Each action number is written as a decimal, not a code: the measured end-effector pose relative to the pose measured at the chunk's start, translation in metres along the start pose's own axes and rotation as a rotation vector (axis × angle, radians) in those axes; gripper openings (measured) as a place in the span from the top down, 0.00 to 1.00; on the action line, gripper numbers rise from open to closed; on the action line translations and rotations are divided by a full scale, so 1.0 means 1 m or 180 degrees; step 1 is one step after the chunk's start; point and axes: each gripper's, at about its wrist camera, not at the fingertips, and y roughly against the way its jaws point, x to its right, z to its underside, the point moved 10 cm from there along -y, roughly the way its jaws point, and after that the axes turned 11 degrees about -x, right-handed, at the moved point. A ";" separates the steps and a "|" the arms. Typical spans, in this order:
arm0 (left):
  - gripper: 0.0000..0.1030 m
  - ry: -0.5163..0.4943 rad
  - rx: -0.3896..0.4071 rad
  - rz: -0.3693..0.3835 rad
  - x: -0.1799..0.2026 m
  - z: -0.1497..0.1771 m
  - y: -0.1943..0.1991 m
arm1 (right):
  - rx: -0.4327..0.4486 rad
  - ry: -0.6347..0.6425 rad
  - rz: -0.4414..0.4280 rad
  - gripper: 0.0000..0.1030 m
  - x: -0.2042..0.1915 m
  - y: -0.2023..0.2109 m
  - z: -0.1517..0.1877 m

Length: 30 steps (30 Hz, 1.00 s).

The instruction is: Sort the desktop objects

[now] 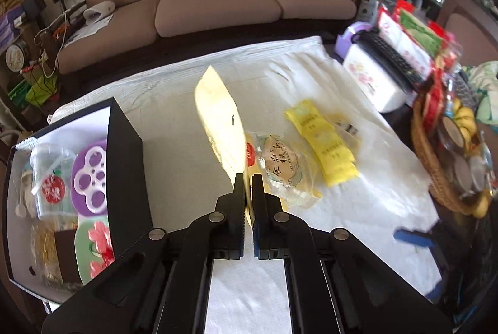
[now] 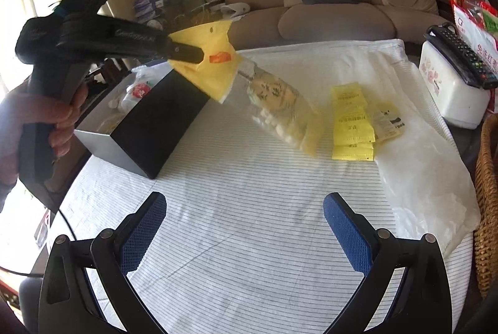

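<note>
Above striped white tablecloth, beside open black box: flat yellow-and-clear plastic snack packet was held aloft, left gripper clamped on its yellow end. Judged light, floppy, slippery; edge-seam grip preferred. Right gripper was held wide apart, empty.

The counter carries an open box at its left side, with small packets lying inside it. Right of the box, the left tongs hold a snack bag by its top edge, lifted above the counter, its lower end hanging toward the middle. Sachets lie further right on the counter. A tissue box stands at the far right with a remote on top, and a wicker basket sits nearer on that side. A sofa stands behind the counter.
</note>
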 end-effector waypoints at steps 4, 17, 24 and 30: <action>0.97 -0.0046 -0.0082 0.0143 0.023 0.037 0.013 | 0.0022 0.0042 0.0075 0.00 -0.001 -0.001 0.000; 0.97 0.0484 -0.0157 0.0567 -0.013 0.183 0.049 | -0.0129 -0.0714 -0.0408 0.00 0.019 0.011 0.023; 0.94 0.0784 -0.0472 0.0609 -0.041 0.263 0.018 | -0.0653 -0.0836 -0.0652 0.06 0.002 -0.019 0.071; 0.66 0.0945 -0.0618 0.0416 -0.064 0.288 -0.005 | -0.0858 -0.0771 -0.0676 0.46 -0.012 -0.035 0.084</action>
